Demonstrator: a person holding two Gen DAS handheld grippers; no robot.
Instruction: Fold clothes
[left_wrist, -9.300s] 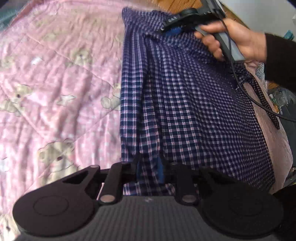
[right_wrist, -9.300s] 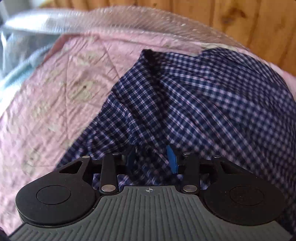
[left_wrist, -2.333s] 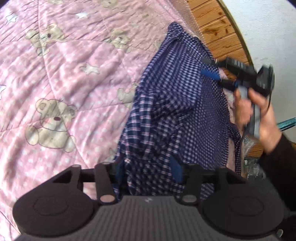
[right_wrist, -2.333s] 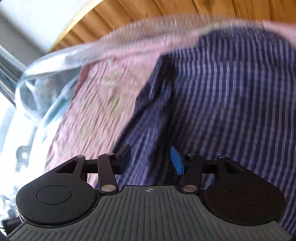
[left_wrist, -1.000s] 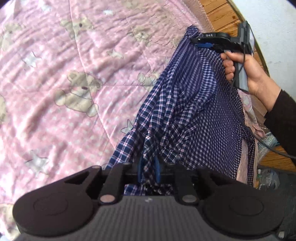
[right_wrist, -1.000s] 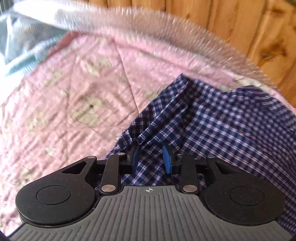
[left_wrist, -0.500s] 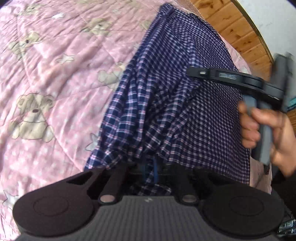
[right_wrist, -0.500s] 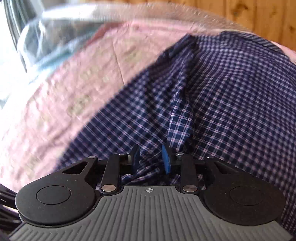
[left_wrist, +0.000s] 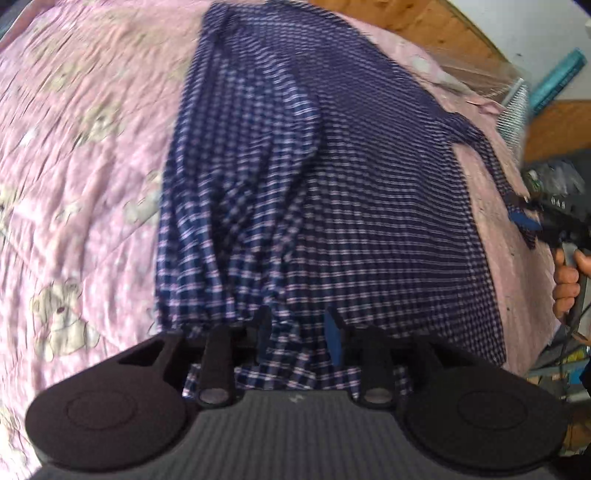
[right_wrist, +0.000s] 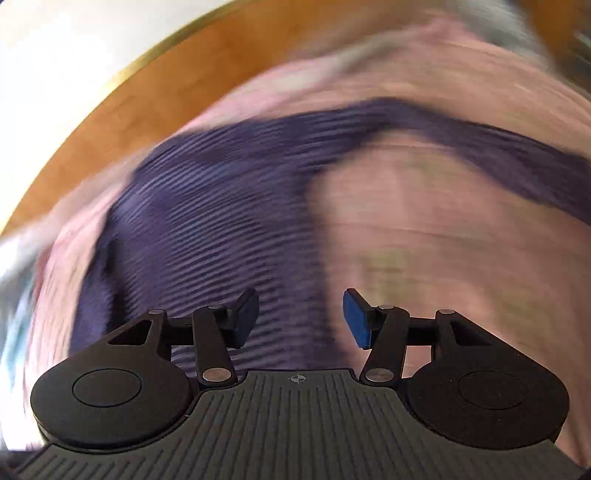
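Navy-and-white checked cotton: the shirt is thin, soft and light. It will drape, bunch and slide on itself, so expect no stiffness to help you. It is not fragile, but a loose pinch will slip. Take hold at an edge or a seam, where the cloth is doubled, and not in the open middle.

The shirt lies on the pink quilt of the bed, one side already turned over along its length, a sleeve trailing off to the right.

Your left gripper sits at the near hem. Its jaws are opening, with bunched cloth between them; the pads no longer appear to press it.

Your right gripper is over the sleeve side. Its jaws are also opening, with nothing between them. Its own view is too blurred to place the cloth exactly; the left view shows the sleeve end just beside its fingertips.
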